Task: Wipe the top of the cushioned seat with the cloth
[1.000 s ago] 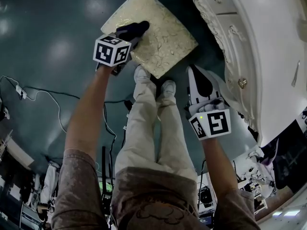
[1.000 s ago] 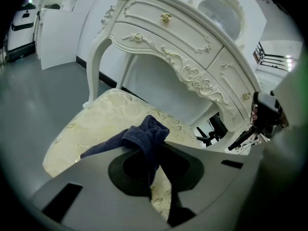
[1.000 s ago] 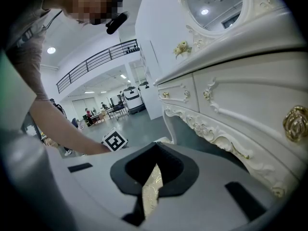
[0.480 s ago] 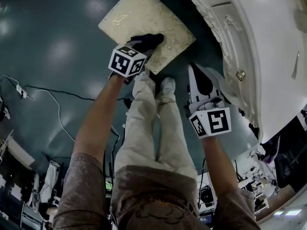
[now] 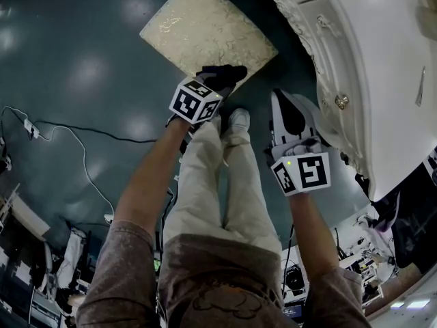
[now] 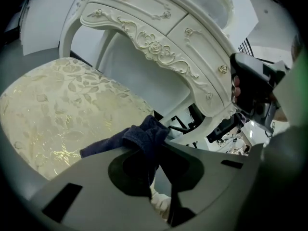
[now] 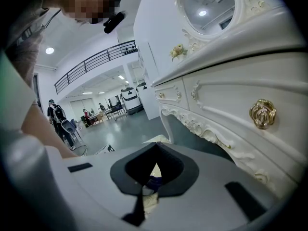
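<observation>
The cushioned seat (image 5: 205,29) is cream with a gold floral pattern and fills the left of the left gripper view (image 6: 62,100). A dark blue cloth (image 5: 224,74) lies over its near corner, by my shoes. My left gripper (image 5: 229,72) is shut on the cloth (image 6: 139,138), which bunches between the jaws and trails onto the cushion. My right gripper (image 5: 278,100) hangs to the right of the seat, beside the dressing table, its jaws together with nothing held. The right gripper (image 7: 154,170) points towards the seat's corner.
A white carved dressing table (image 5: 355,67) with gold knobs (image 7: 262,113) stands close on the right, its mirror (image 7: 209,6) above. My legs and white shoes (image 5: 237,120) are just below the seat. Cables (image 5: 75,139) run over the dark green floor at the left.
My left gripper has dragged the cloth across the cushion, from its left edge rightwards and nearer to the near corner. The right gripper has stayed put.
</observation>
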{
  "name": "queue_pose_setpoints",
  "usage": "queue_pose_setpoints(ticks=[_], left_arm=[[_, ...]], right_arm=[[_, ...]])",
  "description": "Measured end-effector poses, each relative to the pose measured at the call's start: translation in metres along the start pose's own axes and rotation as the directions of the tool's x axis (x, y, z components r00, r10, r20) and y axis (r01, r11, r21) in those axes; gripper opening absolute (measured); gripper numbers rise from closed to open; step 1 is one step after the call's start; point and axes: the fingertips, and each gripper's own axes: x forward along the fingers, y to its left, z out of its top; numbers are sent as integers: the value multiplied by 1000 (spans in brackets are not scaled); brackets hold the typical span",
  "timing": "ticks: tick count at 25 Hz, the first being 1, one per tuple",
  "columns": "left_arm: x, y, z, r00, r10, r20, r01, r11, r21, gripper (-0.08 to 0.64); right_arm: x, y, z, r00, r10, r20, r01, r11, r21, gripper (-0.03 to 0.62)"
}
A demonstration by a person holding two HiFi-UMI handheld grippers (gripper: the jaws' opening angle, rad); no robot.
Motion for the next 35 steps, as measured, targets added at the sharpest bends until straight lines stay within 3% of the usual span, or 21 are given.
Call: queue_pose_setpoints(ticks=[9, 14, 19, 28, 35], left_arm=[[5, -33, -24, 997, -78, -13, 77, 994, -75, 61], [-9, -37, -15, 992, -100, 74, 111, 979, -169, 61], [-39, -27, 3, 983, -85, 162, 119, 970, -212, 61], [-116, 49, 33, 970, 64, 234, -16, 979, -201, 61], [-181, 142, 57, 934, 231, 274, -176, 961, -211, 61]], right_arm=[[1, 3, 0, 1000, 5, 0, -5, 1000, -2, -2], [5, 8, 3, 1000, 15, -3, -15, 1000, -15, -2], [11, 17, 8, 999, 31, -7, -31, 999, -28, -2], [34, 45, 21, 997, 79, -18, -80, 996, -49, -2], [56, 58, 23, 994, 102, -43, -104, 993, -58, -2]])
